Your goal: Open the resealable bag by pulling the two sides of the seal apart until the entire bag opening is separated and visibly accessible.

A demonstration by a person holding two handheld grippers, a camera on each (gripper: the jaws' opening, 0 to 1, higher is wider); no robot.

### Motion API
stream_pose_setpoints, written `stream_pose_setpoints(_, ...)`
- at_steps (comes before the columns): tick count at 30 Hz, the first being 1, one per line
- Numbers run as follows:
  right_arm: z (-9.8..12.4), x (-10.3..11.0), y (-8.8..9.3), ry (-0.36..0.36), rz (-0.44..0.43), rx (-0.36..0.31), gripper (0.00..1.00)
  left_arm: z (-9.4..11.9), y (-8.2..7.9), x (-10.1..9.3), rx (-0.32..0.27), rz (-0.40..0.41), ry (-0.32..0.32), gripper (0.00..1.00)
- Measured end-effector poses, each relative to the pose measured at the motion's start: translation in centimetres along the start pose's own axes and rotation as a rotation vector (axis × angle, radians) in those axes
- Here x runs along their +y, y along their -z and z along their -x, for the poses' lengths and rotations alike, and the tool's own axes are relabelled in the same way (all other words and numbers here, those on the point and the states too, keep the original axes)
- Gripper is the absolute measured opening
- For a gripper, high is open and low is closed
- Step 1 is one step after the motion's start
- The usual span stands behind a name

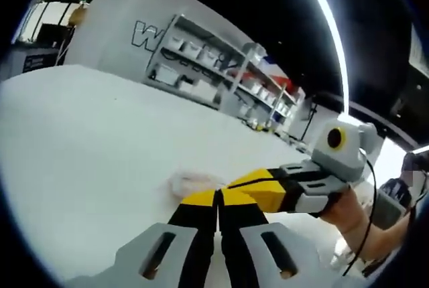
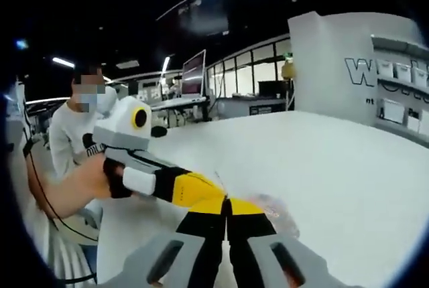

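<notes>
A clear, crumpled resealable bag [image 1: 192, 182] lies on the white table [image 1: 80, 140], just beyond my jaw tips. My left gripper [image 1: 218, 195] has its yellow-and-black jaws pressed together at the bag's near edge. My right gripper [image 1: 234, 182] comes in from the right, held by a hand, its tips meeting mine at the same edge. In the right gripper view the bag [image 2: 273, 211] sits to the right of my right gripper [image 2: 226, 203], which is shut. The left gripper [image 2: 216, 191] reaches in from the left, and a thin film edge sticks up between the two.
Shelving with white bins [image 1: 214, 67] stands beyond the table's far edge, next to a white wall with lettering. A person in a white shirt [image 2: 70, 134] stands at the table's side. Desks with a monitor [image 2: 193, 74] lie further back. The table top [image 2: 335, 161] stretches wide around the bag.
</notes>
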State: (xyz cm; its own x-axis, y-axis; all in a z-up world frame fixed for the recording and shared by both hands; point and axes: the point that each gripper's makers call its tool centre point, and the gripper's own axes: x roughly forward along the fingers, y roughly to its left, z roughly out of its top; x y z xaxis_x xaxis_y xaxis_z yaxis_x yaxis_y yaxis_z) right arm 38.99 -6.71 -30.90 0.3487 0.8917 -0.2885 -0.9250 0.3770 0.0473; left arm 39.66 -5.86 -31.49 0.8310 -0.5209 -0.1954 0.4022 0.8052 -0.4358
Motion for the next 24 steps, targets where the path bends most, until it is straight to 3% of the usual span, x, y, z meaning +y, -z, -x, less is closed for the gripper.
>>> stream_pose_setpoints(10,-0.2,-0.1,0.3,0.045,0.042,0.018,0.00,0.0,0.4,0.1,0.045,-0.044,-0.017,0.00)
stream_pose_setpoints(18,-0.4,0.2,1.0,0.084,0.126,0.058,0.00,0.1,1.1,0.3,0.081,-0.084,-0.047,0.00)
stream_pose_setpoints(22,-0.3,0.2,1.2,0.049,0.118,0.072,0.00,0.3,1.2,0.1,0.088,-0.126,-0.021,0.00)
stream_pose_setpoints(24,-0.2,0.3,1.3,0.031,0.156,0.083,0.00,0.3,1.1,0.0,0.086,-0.142,-0.009,0.00)
